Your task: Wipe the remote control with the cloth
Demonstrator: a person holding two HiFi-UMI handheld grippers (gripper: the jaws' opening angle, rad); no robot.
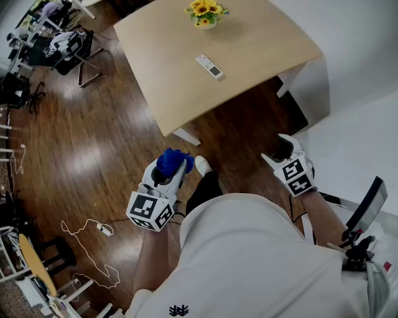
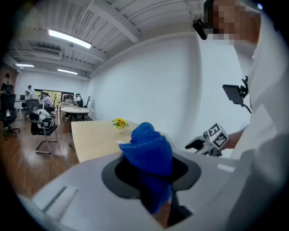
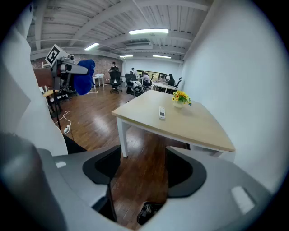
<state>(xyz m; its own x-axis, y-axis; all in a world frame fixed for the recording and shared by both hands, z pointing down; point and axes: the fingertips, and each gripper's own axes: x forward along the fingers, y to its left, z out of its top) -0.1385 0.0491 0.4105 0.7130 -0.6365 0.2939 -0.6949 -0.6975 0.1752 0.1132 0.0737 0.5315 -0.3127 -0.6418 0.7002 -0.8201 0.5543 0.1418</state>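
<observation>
Your left gripper point(image 1: 176, 169) pinches the soft cloth point(image 1: 173, 160); your right gripper point(image 1: 283, 149) is spread, empty. The remote control point(image 1: 209, 66) looks light and slippery; hold its sides.

White shirt point(image 1: 261, 261); white left gripper point(image 1: 176, 169) and right gripper point(image 1: 283, 148) bear black-and-white marker cubes point(image 1: 149, 211).

We count one table point(image 1: 249, 43) — on it one remote control point(image 1: 209, 66), one flower pot point(image 1: 207, 13); off it, one cloth point(image 1: 173, 160).

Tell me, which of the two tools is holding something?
The left tool: its jaws grip a blue cloth. The right tool is open, with only floor showing between its jaws.
</observation>
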